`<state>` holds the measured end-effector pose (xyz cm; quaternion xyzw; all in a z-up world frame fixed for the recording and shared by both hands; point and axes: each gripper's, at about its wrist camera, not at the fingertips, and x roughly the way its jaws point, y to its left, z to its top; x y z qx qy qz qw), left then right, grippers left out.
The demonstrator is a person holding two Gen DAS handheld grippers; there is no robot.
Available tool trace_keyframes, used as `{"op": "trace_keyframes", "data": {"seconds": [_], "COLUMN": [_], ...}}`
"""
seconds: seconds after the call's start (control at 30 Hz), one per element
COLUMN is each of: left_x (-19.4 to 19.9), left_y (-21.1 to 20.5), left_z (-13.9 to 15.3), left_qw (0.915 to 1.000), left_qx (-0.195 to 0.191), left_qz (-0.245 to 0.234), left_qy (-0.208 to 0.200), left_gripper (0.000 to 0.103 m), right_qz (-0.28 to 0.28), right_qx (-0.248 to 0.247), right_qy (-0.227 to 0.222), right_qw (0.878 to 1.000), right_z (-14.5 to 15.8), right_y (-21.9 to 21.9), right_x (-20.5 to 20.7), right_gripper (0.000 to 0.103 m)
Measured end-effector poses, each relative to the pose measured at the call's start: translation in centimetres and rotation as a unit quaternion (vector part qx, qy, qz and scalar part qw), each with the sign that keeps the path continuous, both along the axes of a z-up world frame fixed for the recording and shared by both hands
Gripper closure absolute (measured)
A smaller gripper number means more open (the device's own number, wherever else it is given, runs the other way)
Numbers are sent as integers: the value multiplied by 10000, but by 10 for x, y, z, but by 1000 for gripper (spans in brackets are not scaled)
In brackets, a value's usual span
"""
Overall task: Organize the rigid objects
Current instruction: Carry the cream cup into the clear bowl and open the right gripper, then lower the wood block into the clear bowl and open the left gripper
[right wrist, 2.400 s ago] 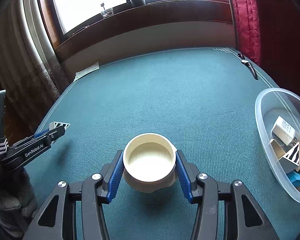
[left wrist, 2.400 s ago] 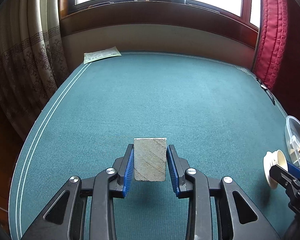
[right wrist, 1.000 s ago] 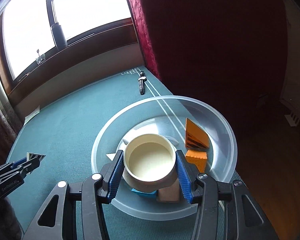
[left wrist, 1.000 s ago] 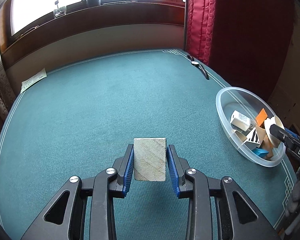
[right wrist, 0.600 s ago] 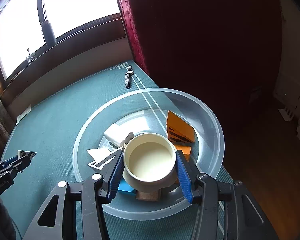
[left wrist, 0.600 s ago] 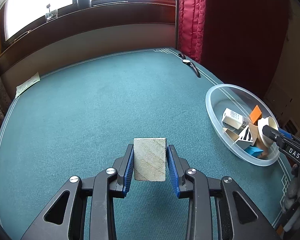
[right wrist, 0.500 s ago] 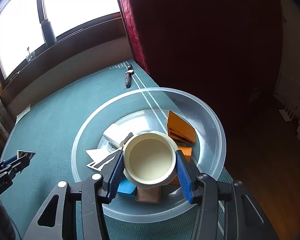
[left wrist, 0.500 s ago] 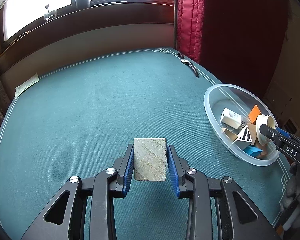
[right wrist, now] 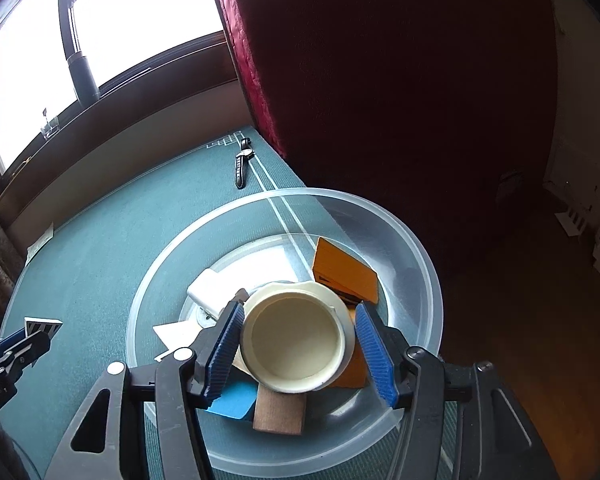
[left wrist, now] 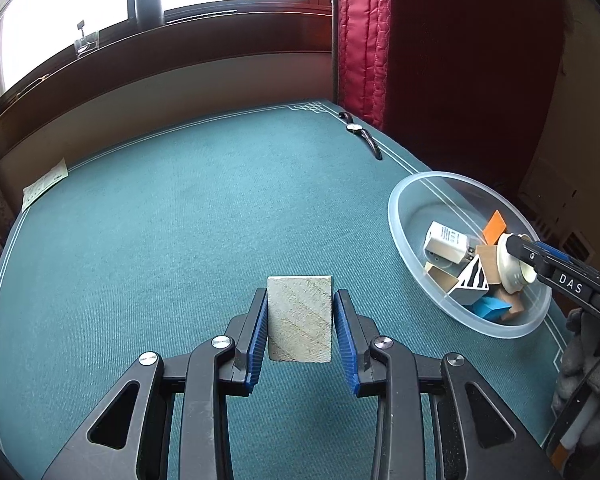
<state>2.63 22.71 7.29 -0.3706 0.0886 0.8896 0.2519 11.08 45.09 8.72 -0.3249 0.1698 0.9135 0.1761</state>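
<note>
1. The left gripper (left wrist: pixel 300 322) is clamped on a pale wooden block (left wrist: pixel 300 319): both blue pads press its sides, and the block stands upright between them, lifted above the green table cover (left wrist: pixel 180 220).
2. To the right of it, near the table's edge, sits a clear plastic bowl (left wrist: pixel 412 196). In it lie a white box (left wrist: pixel 446 242), an orange piece (left wrist: pixel 495 226), a striped black-and-white wedge (left wrist: pixel 474 284), a blue block (left wrist: pixel 492 307) and some wooden pieces.
3. In the left wrist view the right gripper reaches over the bowl's far side, with a cream cup (left wrist: pixel 508 270) at its tip.
4. In the right wrist view the right gripper (right wrist: pixel 298 346) hangs over the bowl (right wrist: pixel 420 248) and its jaws are opening. The cream cup (right wrist: pixel 296 336) is between them; the left pad looks to be at the cup's side, while a gap shows between the right pad and the cup.
5. The cup is tilted and rests on the pile in the bowl, over an orange block (right wrist: pixel 346 272), a brown wooden block (right wrist: pixel 280 414) and a blue piece (right wrist: pixel 236 400).
6. Beyond the bowl a wristwatch (right wrist: pixel 242 162) lies on the cover.
</note>
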Motion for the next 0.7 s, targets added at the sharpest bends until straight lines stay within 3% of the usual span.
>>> {"op": "trace_keyframes", "data": {"seconds": [0.27, 0.7], "left_x": [5, 11], "left_y": [24, 81], "left_z": [7, 12], "left_qw": [9993, 9933], "left_qx": [107, 301], "left_qz": [-347, -1090], "left_qy": [-60, -245], "left_gripper": [70, 70], "right_qz": [-48, -151], "right_qx": [132, -7], "right_qy": [186, 239], "right_qw": [9997, 9996], "right_z": [12, 4], "right_y": [5, 15], "right_x": [18, 30], "right_gripper": [35, 32]}}
